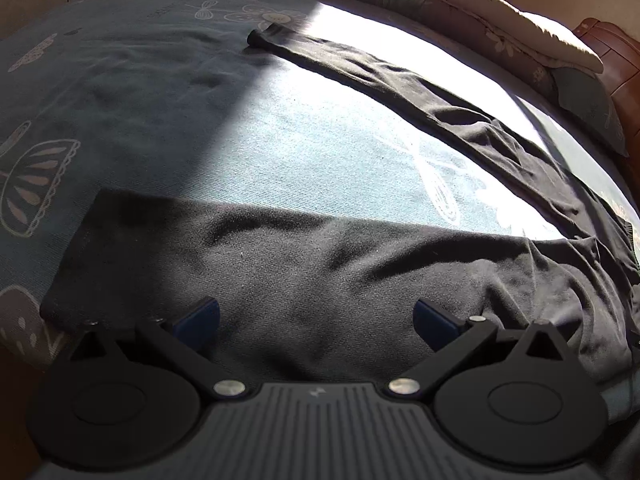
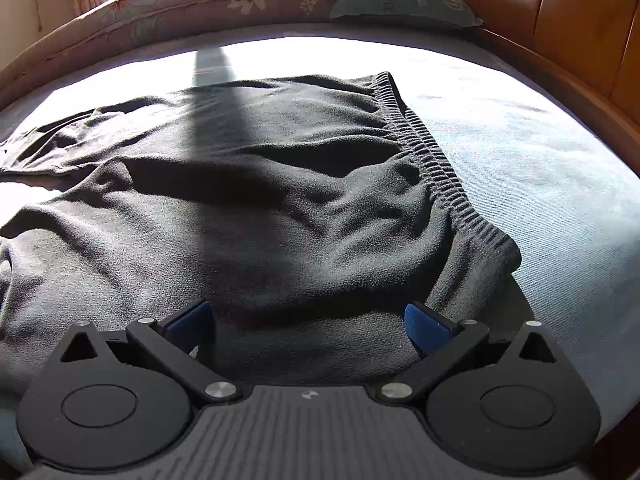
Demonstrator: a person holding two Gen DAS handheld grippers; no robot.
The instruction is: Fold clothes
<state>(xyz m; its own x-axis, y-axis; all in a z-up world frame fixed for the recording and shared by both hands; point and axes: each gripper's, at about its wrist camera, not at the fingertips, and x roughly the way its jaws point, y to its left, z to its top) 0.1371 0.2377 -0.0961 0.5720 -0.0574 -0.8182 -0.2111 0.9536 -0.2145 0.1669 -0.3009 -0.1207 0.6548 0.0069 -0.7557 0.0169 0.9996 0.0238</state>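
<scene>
Left wrist: trousers (image 1: 304,272) lengthwise, apparently leftward.

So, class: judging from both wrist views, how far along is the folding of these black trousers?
Done: the black trousers lie spread on the bed sheet, legs apart, waistband flat. In hand: nothing; the left gripper sits open over the near leg, the right gripper open near the waist. Left: every fold; the far leg isn't yet on the near one.
</scene>
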